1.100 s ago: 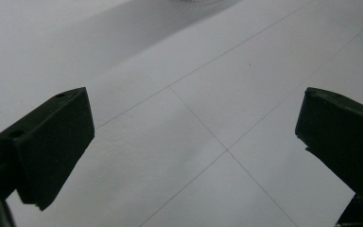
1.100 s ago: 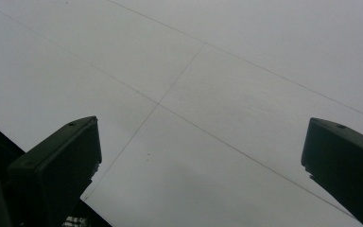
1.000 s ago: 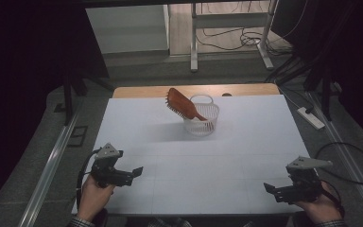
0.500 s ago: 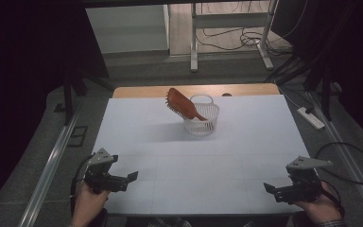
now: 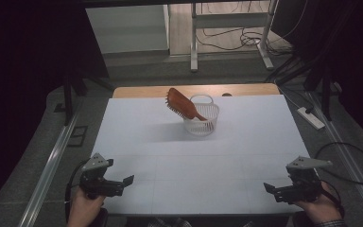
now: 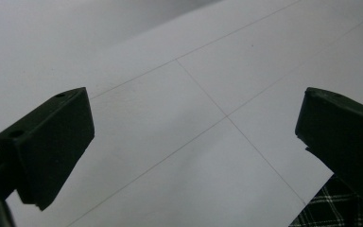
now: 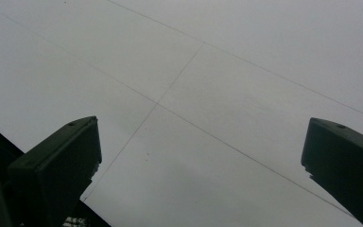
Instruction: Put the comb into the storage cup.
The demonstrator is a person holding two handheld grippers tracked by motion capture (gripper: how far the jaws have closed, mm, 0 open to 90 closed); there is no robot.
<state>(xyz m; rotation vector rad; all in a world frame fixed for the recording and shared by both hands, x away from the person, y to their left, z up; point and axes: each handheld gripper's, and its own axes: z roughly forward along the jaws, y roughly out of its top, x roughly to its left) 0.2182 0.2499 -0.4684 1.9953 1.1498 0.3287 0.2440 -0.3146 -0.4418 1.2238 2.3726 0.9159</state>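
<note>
Left gripper (image 5: 123,182) has drawn back toward 7 o'clock, right gripper (image 5: 270,188) at 5, both gaping wide, brush (image 5: 183,105) in basket (image 5: 206,124) at 12.

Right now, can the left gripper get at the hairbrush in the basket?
Probably yes. The left gripper is open at the near edge, and bare table lies between it and the hairbrush, whose head sticks out of the basket on that side.
</note>
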